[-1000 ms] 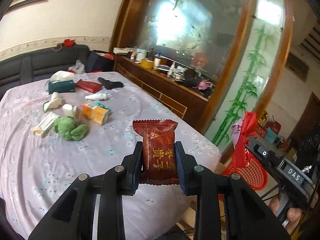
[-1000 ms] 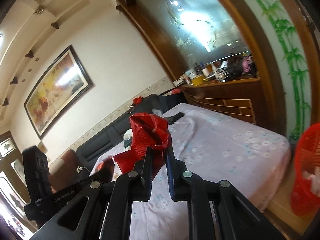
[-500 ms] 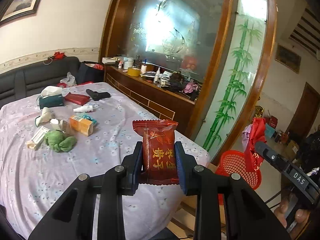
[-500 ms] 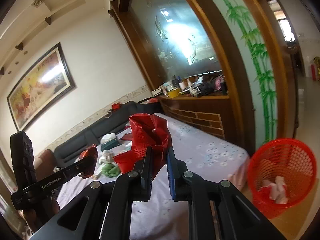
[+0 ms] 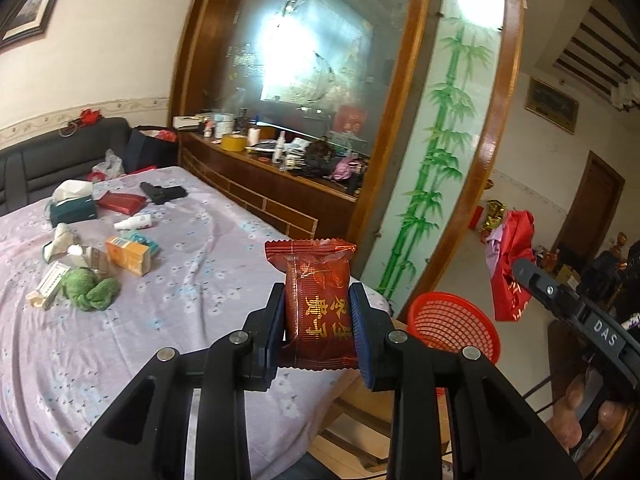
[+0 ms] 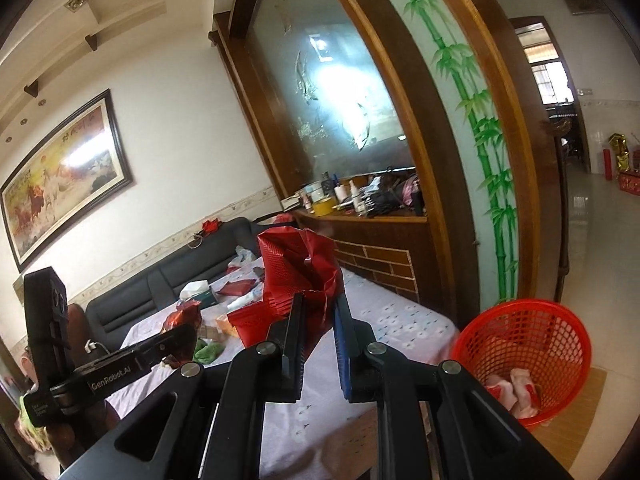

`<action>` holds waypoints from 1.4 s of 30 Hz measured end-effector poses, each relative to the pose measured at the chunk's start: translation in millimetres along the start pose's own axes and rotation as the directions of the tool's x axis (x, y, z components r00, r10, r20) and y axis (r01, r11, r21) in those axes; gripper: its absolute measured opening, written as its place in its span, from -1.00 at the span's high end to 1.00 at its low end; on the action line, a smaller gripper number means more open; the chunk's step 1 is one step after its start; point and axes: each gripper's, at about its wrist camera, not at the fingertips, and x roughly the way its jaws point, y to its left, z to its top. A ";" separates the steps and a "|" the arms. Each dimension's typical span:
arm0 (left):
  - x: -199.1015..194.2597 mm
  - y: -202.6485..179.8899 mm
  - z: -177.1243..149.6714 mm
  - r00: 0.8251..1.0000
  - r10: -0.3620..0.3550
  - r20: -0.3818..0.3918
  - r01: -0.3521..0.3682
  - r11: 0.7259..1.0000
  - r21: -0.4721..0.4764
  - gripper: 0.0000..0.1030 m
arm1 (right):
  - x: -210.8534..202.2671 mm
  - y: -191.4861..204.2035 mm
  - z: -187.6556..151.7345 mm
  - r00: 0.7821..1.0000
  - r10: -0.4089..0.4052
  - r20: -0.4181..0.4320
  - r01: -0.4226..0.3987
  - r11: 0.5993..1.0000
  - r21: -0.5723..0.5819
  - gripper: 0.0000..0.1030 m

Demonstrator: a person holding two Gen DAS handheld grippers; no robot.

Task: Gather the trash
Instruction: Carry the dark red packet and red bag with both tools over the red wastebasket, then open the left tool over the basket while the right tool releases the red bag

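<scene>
Left wrist view, from left to right. On the lilac flowered tablecloth [image 5: 168, 320] lie a white carton [image 5: 47, 284], a green crumpled cloth [image 5: 89, 289], an orange box [image 5: 129, 255], a dark green tissue box [image 5: 73, 210], a flat red packet [image 5: 121, 202] and a black object [image 5: 163, 192] — all well apart from the tongs. At centre, the left gripper [image 5: 318, 326] is clamped on a red snack wrapper [image 5: 318, 304] with gold lettering; the wrapper stands upright between the pads, its crimped top edge above the fingertips. Just beyond the table's corner, lower down, stands a red mesh basket [image 5: 456, 326]. At far right the right gripper [image 5: 516, 266] pinches a crumpled red plastic bag [image 5: 510, 268] above and to the right of the basket; fingers [image 5: 576, 416] of the person's hand wrap its handle.

Right wrist view, from left to right. The left gripper [image 6: 188, 330] reaches in from the left with the red snack wrapper [image 6: 184, 316] at its tip, over the table. At centre, the right gripper [image 6: 318, 312] has its jaws nearly together — they nip the lower part of the red plastic bag [image 6: 298, 268], which bunches upward above the fingertips. At lower right the red mesh basket [image 6: 532, 356] stands on the floor beside the table; it holds some pale crumpled scraps [image 6: 516, 390].
</scene>
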 end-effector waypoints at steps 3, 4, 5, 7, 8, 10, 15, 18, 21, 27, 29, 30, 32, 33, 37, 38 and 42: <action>4.1 -12.2 2.1 0.999 -0.038 -0.005 0.038 0.999 0.025 0.43 | -8.4 -7.5 5.9 0.999 -0.033 0.025 0.033 0.999 0.002 0.71; 6.9 -16.6 3.0 0.999 -0.053 -0.010 0.053 0.998 0.033 0.43 | -11.5 -9.5 7.5 0.998 -0.047 0.033 0.046 0.999 0.004 0.71; 10.1 -21.6 4.1 0.997 -0.074 -0.018 0.075 0.997 0.038 0.43 | -15.4 -12.1 8.4 0.997 -0.059 0.041 0.059 0.998 0.009 0.71; 18.1 -31.1 6.4 0.991 -0.127 -0.039 0.128 0.991 0.042 0.43 | -22.0 -20.5 9.8 0.995 -0.086 0.057 0.085 0.996 0.021 0.71; 22.3 -36.1 7.0 0.988 -0.150 -0.046 0.152 0.987 0.046 0.43 | -24.4 -25.6 10.2 0.992 -0.106 0.061 0.104 0.994 0.030 0.71; 31.3 -48.1 7.1 0.977 -0.207 -0.051 0.210 0.976 0.061 0.43 | -27.7 -35.6 10.1 0.989 -0.129 0.066 0.126 0.991 0.050 0.71; 66.3 -81.4 2.6 0.945 -0.300 -0.128 0.312 0.946 0.088 0.43 | -29.4 -67.4 6.8 0.979 -0.197 0.054 0.190 0.975 0.113 0.71; 90.1 -98.7 -2.6 0.917 -0.352 -0.189 0.372 0.924 0.086 0.43 | -27.5 -86.1 3.4 0.974 -0.225 0.036 0.217 0.965 0.146 0.71; 109.1 -115.4 -7.1 0.896 -0.382 -0.226 0.409 0.909 0.085 0.43 | -24.9 -102.4 -0.1 0.967 -0.253 0.018 0.247 0.954 0.173 0.71; 154.1 -144.2 -16.0 0.853 -0.431 -0.294 0.469 0.881 0.070 0.43 | -25.8 -135.7 -4.0 0.950 -0.311 -0.011 0.306 0.927 0.219 0.71; 167.5 -151.6 -20.1 0.839 -0.444 -0.315 0.485 0.872 0.062 0.43 | -24.0 -144.7 -4.8 0.945 -0.325 -0.024 0.322 0.919 0.228 0.71; 175.8 -155.9 -23.5 0.832 -0.448 -0.327 0.491 0.869 0.060 0.43 | -21.8 -149.6 -5.6 0.943 -0.330 -0.034 0.329 0.916 0.232 0.71; 189.1 -162.7 -28.6 0.819 -0.457 -0.347 0.503 0.863 0.051 0.43 | -18.0 -157.6 -7.2 0.941 -0.336 -0.051 0.337 0.909 0.244 0.71; 196.7 -166.0 -32.5 0.814 -0.456 -0.361 0.504 0.862 0.048 0.43 | -15.8 -161.7 -8.6 0.938 -0.342 -0.060 0.346 0.905 0.247 0.71; 220.2 -171.4 -44.4 0.798 -0.447 -0.404 0.500 0.866 0.029 0.43 | -8.9 -179.7 -12.9 0.929 -0.360 -0.090 0.371 0.890 0.267 0.71; 224.9 -171.7 -46.6 0.793 -0.446 -0.414 0.499 0.866 0.023 0.43 | -7.5 -184.2 -13.9 0.926 -0.365 -0.097 0.377 0.885 0.273 0.71; 237.1 -173.7 -53.9 0.785 -0.441 -0.436 0.498 0.867 0.019 0.42 | -1.3 -197.3 -16.3 0.920 -0.372 -0.125 0.392 0.872 0.292 0.71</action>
